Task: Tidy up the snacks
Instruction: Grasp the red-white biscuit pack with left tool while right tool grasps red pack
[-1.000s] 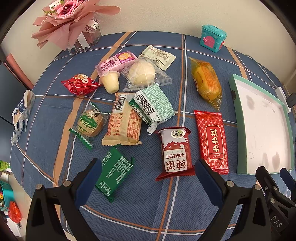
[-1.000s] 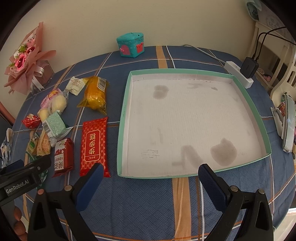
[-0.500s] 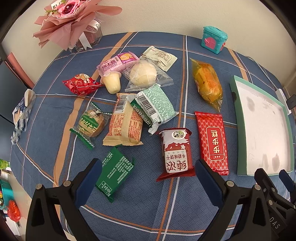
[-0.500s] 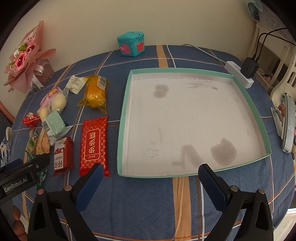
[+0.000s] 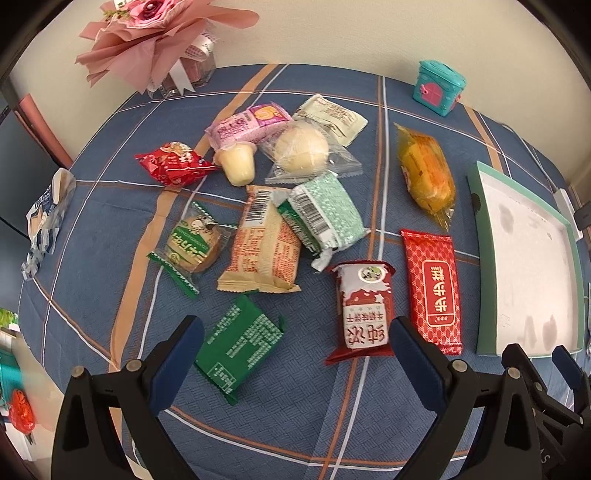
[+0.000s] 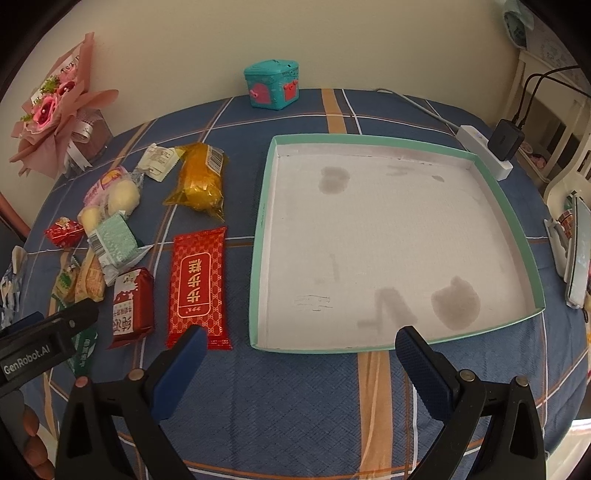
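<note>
A round table (image 6: 295,398) under a blue plaid cloth stands against a cream wall. Snack packets (image 5: 258,243) lie scattered at its 9 o'clock side; the teal-rimmed tray (image 6: 258,236) sits bare toward 3 o'clock. Left gripper (image 5: 295,347) and right gripper (image 6: 297,354) hover, jaws spread wide, holding nothing.

The tabletop (image 6: 295,398) wears a blue woven cloth crossed by orange bands and thin white lines. The tray (image 6: 524,229) has a teal rim and a white floor with grey stains; beside its left edge lie a red bar (image 6: 197,284) with gold lattice print and a dark red-and-white pack (image 5: 364,314). A yellow-orange pack (image 5: 424,173), a dark green pack (image 5: 238,341), a mint speckled pack (image 5: 328,212) and a pink pack (image 5: 245,125) are also there, with a teal box (image 6: 272,88) with pink trim and a pink bouquet (image 5: 155,33) at the far edge; both tools have black arms and blue pads (image 6: 177,369).
</note>
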Demonstrator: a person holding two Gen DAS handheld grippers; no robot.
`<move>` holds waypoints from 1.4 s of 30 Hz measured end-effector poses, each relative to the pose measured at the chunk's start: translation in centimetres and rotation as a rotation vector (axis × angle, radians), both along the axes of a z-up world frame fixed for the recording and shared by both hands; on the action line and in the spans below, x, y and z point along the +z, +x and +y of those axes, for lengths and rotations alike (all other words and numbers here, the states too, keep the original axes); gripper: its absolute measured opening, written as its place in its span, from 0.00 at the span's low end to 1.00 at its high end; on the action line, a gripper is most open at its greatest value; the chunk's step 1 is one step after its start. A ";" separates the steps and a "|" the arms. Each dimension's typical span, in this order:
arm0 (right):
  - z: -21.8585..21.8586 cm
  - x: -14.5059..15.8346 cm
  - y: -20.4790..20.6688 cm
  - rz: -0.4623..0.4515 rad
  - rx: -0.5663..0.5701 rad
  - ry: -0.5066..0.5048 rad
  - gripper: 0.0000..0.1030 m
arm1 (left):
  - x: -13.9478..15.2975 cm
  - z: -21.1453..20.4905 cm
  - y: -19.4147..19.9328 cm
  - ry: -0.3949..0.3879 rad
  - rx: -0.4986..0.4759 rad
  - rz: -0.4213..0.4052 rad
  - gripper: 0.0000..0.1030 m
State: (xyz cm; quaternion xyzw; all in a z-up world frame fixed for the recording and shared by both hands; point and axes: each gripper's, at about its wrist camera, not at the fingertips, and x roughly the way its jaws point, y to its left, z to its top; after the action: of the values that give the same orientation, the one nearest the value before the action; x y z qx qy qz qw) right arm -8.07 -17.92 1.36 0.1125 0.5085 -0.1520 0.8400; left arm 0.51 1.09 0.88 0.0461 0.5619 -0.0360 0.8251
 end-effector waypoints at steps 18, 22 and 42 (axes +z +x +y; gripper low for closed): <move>5.4 -0.1 4.7 -0.049 0.201 0.047 0.70 | -1.6 -0.3 2.5 -0.225 0.035 0.093 0.78; 5.5 -1.2 5.4 -0.013 0.210 0.046 0.64 | -2.6 -0.9 3.0 -0.267 0.035 0.137 0.71; 5.3 -5.4 6.8 0.077 0.218 0.072 0.56 | -6.1 -2.6 5.0 -0.303 0.071 0.226 0.43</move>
State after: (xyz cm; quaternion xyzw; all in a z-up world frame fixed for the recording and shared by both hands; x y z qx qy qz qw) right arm -1.30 -12.67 -4.06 0.0809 0.5548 -0.0458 0.8268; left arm 5.55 -1.55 -5.21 -0.1029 0.6405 -0.0963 0.7549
